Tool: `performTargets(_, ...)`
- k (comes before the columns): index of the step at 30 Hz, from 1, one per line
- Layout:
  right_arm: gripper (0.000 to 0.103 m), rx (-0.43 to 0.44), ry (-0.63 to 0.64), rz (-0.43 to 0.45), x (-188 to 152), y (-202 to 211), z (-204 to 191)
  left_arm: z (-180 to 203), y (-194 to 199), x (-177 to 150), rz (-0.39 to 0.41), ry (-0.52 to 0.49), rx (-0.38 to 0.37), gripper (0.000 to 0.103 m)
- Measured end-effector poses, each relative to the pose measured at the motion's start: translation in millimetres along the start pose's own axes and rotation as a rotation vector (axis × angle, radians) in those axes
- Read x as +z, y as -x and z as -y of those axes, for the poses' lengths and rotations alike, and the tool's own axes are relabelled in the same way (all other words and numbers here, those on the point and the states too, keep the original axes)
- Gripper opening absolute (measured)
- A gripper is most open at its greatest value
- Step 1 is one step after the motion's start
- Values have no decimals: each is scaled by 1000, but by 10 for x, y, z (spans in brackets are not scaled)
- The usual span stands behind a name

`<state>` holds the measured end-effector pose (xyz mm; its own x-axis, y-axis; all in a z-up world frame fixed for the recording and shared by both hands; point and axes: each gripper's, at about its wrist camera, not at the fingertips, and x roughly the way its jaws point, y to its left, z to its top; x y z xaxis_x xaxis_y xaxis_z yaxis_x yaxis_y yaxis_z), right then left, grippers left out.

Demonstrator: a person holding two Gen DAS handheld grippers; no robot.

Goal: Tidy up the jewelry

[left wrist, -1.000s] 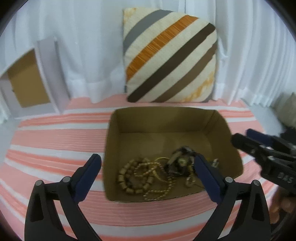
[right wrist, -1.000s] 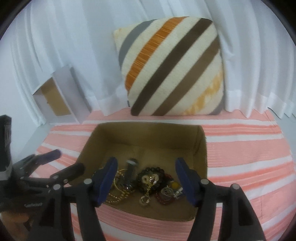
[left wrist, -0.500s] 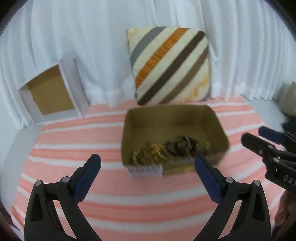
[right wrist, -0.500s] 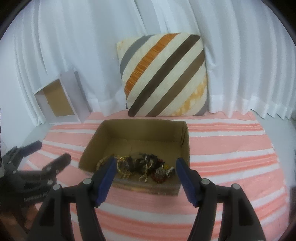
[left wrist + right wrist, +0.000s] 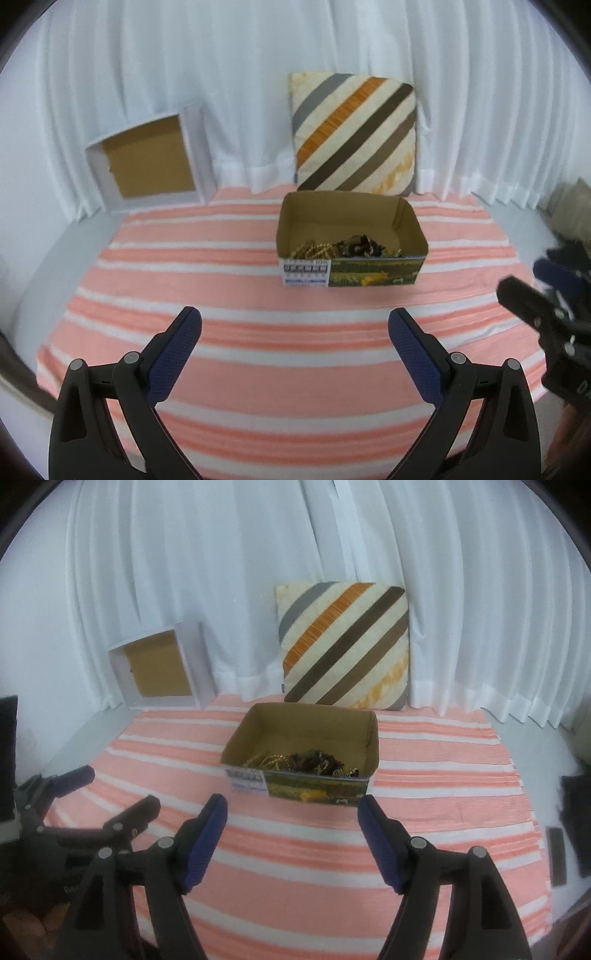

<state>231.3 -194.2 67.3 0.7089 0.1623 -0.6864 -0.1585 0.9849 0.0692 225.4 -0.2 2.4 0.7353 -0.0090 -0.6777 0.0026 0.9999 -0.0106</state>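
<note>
An open cardboard box (image 5: 413,225) stands on the pink striped cloth (image 5: 221,258); it also shows in the right wrist view (image 5: 371,734). Inside lies a tangle of jewelry (image 5: 343,248): gold bead chains and dark bracelets, also in the right wrist view (image 5: 303,761). My left gripper (image 5: 293,328) is open and empty, well in front of the box. My right gripper (image 5: 291,812) is open and empty, just in front of the box. Each gripper shows at the edge of the other's view.
A striped cushion (image 5: 354,133) leans on the white curtain behind the box. A white-framed empty box (image 5: 147,162) leans at the back left. Dark objects (image 5: 556,849) lie at the cloth's right edge.
Both grippers have pulled back and away from the box; it now looks smaller and farther off. Both stay open and empty.
</note>
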Motion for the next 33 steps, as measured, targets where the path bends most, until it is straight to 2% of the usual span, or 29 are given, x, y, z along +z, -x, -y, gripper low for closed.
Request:
performTargets(11,76,30,7,17,-134,501,-152,-99,449,-119,29,16,35,101)
performTargets(33,76,19,33,46,-210,776,-264,1,579,-155,29,8,17,101)
